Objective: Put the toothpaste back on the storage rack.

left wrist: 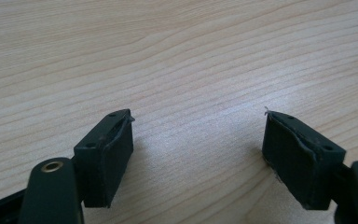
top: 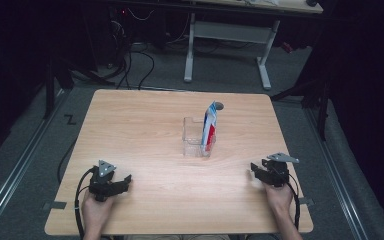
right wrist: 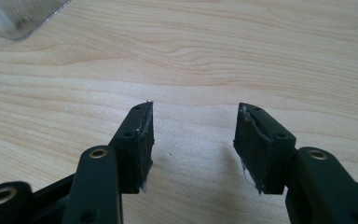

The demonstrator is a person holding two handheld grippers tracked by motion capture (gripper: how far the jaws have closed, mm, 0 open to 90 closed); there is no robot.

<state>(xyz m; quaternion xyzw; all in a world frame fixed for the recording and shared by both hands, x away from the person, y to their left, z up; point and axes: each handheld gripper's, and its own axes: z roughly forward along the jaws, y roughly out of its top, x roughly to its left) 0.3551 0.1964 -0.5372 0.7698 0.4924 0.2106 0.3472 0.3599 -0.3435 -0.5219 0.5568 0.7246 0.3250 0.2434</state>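
Observation:
A clear plastic box (top: pixel 194 137) stands near the middle of the wooden table (top: pixel 145 125). A red, white and blue packet (top: pixel 209 126) stands upright in its right side. My left gripper (top: pixel 126 181) rests near the front left of the table, held by a hand, and is open; its jaws stand wide apart over bare wood in the left gripper view (left wrist: pixel 198 140). My right gripper (top: pixel 254 169) rests at the front right, also open with nothing between its jaws (right wrist: pixel 193 140). A corner of the clear box (right wrist: pixel 21 16) shows at the top left of the right gripper view.
A small dark round object (top: pixel 219 105) lies on the table just behind the packet. Beyond the table's far edge stand a white-legged desk (top: pixel 227 32) and cables on a grey floor. A black cable (top: pixel 80 200) trails from the left gripper.

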